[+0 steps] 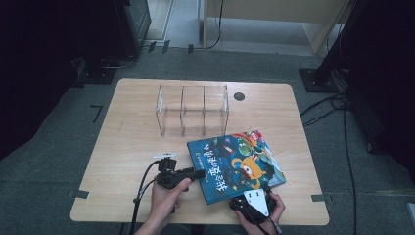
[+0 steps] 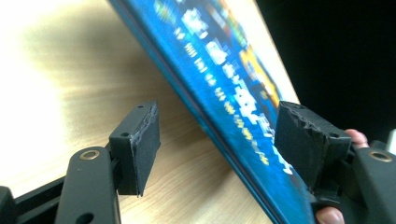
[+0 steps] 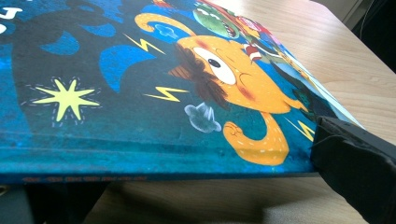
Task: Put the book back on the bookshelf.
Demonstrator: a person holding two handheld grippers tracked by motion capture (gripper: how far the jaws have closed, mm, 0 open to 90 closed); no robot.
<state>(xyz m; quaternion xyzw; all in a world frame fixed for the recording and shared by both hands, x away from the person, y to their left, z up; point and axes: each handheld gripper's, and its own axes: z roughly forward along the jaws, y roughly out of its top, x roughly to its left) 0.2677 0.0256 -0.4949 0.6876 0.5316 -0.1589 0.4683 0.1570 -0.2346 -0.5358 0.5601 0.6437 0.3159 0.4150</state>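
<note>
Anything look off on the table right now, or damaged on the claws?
Two things. The book lies skewed to the table edges, its near edge at the right claw. In the left gripper view, the foam pads on the left claw look torn and ragged along their edges. The clear rack stands straight.

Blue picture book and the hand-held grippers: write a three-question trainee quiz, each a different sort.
1. True or false: the blue picture book stands inside the clear organizer.
2. Which hand-held gripper has open jaws either side of the book's edge? A) left hand-held gripper B) right hand-held gripper
3. Fill in: the organizer has ___ compartments.

Key: 1 false, it lies on the table; 2 A; 3 three.
</note>
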